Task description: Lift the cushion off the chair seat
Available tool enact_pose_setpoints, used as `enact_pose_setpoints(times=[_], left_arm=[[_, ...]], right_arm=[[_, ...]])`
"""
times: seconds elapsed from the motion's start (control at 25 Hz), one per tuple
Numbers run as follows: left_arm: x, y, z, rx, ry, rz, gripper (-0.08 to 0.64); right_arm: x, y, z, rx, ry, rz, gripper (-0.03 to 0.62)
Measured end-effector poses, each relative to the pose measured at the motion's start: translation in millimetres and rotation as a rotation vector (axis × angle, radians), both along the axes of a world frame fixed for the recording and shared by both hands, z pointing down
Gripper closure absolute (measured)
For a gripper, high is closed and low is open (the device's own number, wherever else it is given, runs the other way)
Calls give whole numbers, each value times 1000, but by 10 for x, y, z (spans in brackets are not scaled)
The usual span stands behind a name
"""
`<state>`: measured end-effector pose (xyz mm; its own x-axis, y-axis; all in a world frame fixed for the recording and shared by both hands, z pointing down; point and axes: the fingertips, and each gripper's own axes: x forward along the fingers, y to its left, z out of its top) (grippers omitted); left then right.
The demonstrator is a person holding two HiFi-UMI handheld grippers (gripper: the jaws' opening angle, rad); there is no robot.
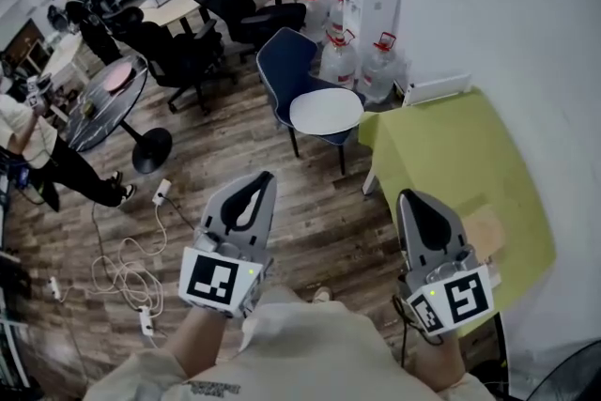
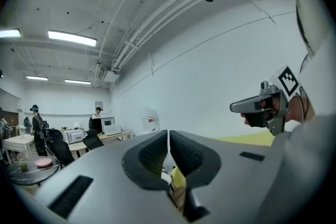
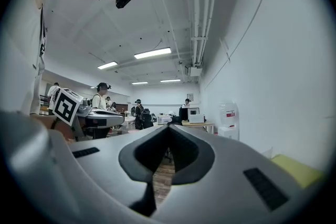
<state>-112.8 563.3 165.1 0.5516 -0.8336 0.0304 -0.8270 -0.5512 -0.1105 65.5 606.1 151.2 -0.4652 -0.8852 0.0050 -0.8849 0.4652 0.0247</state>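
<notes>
A round white cushion lies flat on the seat of a dark blue chair in the head view, some way ahead of both grippers. My left gripper is held level over the wooden floor, short of the chair and to its left, jaws shut and empty. My right gripper is level too, beside the yellow-green table, shut on nothing. In the left gripper view the jaws meet in a thin line, and the right gripper shows at the right. The right gripper view shows its jaws pressed together.
A yellow-green table stands right of the chair against the white wall. Water bottles and a dispenser sit behind the chair. Black office chairs, a round glass table, floor cables and a person are at left.
</notes>
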Motion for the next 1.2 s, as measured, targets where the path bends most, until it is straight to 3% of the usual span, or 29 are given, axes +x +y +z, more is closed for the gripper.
enact_pose_setpoints(times=[0.2, 0.24, 0.32, 0.36, 0.8, 1.2], left_arm=[[-111, 41, -146, 59, 70, -48, 521], [-132, 38, -157, 63, 81, -59, 474], [-159, 21, -156, 56, 88, -77, 340], [-167, 16, -161, 56, 88, -83, 321], [-196, -402, 71, 35, 74, -88, 296], [-136, -1354, 399, 7, 35, -49, 290]], right_arm=[[49, 91, -169, 70, -88, -17, 568], [55, 84, -192, 78, -100, -16, 533], [74, 55, -219, 92, -106, -3, 332], [96, 41, -221, 96, -104, 9, 318], [137, -407, 89, 33, -60, 40, 311], [125, -1340, 340, -25, -17, 57, 311]])
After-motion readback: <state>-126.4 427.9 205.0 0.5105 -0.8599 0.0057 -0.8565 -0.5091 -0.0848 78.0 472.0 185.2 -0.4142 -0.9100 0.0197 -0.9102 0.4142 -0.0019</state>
